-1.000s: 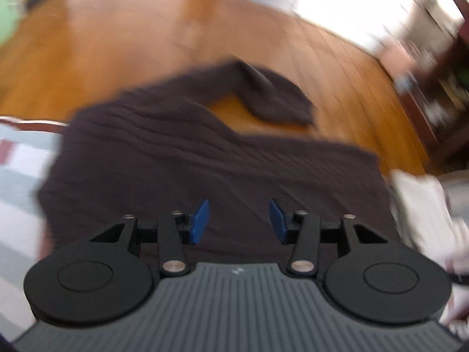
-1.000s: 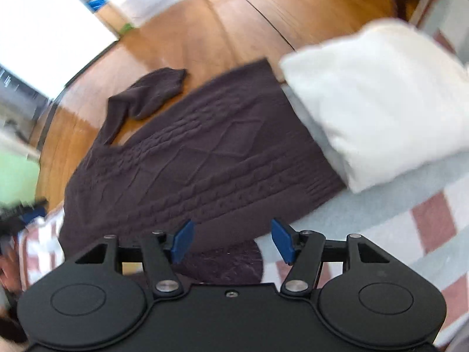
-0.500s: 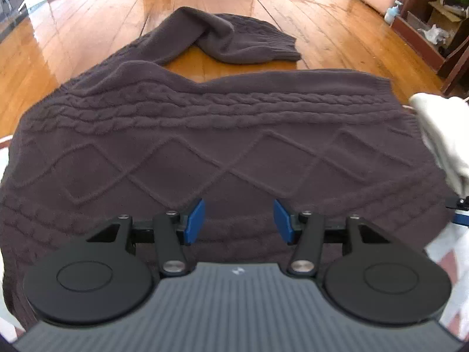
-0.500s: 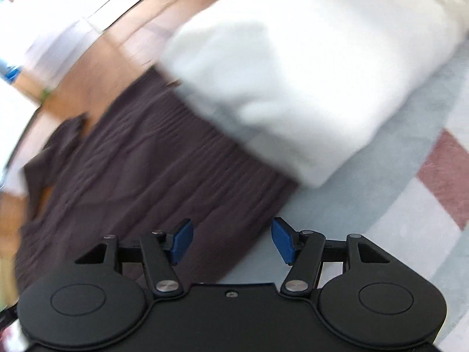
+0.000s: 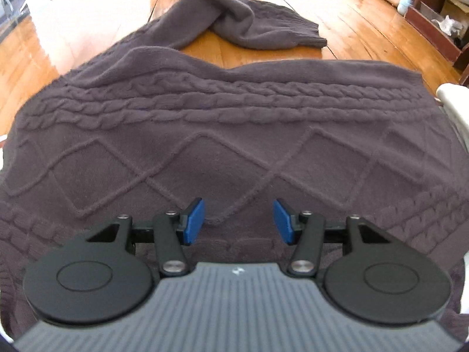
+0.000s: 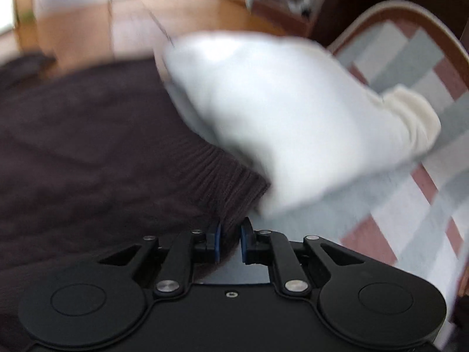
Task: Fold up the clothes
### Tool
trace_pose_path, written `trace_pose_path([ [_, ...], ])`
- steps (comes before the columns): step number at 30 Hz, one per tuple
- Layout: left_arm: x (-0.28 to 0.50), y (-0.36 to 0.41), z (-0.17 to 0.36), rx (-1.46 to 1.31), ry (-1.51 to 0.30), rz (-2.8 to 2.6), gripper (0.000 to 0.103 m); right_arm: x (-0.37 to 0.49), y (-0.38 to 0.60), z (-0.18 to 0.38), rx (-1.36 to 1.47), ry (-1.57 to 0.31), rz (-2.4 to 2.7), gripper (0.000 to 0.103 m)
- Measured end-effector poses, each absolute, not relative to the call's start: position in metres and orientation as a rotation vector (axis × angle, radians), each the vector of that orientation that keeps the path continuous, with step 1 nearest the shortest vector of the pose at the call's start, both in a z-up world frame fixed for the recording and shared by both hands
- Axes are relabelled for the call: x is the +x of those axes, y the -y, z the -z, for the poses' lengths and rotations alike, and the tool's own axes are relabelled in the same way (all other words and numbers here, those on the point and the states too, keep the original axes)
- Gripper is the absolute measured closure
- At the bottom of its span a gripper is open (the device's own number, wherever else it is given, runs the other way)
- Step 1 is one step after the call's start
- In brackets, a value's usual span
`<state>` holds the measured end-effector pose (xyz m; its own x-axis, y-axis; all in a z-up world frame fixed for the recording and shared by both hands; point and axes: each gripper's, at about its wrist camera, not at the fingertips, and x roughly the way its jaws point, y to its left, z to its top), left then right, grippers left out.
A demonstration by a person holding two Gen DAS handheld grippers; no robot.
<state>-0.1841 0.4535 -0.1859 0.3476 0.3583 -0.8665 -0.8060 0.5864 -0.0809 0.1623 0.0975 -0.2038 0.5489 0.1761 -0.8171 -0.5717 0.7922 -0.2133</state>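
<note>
A dark brown cable-knit sweater lies spread flat, one sleeve bent across the wooden floor at its far side. My left gripper hovers low over the sweater's near part, jaws open, nothing between the blue pads. In the blurred right wrist view the sweater fills the left side. My right gripper is closing on the corner of the ribbed hem, and the knit fills the narrow gap between the pads.
A folded white garment lies against the sweater's hem side on a checked grey, white and red rug. Its edge shows at the right. Wooden floor stretches beyond, with a dark shelf unit at the far right.
Both grippers have come down closer to the sweater. The right one swung toward the hem corner and its jaws went from wide open to nearly together on the ribbed knit.
</note>
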Motion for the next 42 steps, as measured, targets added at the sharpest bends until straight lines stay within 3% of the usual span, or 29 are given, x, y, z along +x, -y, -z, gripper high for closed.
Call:
trace_pose_path([
  [6,-0.201,-0.462,0.177,-0.579,-0.866,-0.782,0.051,0.168,-0.102,0.141,-0.365,-0.925,-0.6,0.06],
  [8,-0.208,-0.469,0.174,-0.613,-0.827,-0.757,0.051,0.181,-0.114,0.115,-0.33,-1.012,-0.718,0.058],
  [11,-0.214,-0.476,0.171,-0.637,-0.785,-0.725,0.051,0.203,-0.151,0.062,-0.43,-1.131,-0.853,0.057],
  [15,-0.214,-0.483,0.173,-0.636,-0.749,-0.711,0.051,0.222,-0.209,0.017,-0.694,-1.2,-1.075,0.04],
  [19,-0.213,-0.486,0.178,-0.604,-0.721,-0.722,0.051,0.235,-0.253,0.036,-0.901,-1.06,-1.119,0.039],
  [27,-0.244,-0.52,0.182,-0.683,-0.598,-0.806,0.051,0.263,-0.302,0.08,-0.919,-0.997,-1.072,0.039],
  [42,-0.254,-0.549,0.198,-0.723,-0.597,-0.835,0.051,0.331,-0.361,0.179,-0.621,-1.112,-0.924,0.039],
])
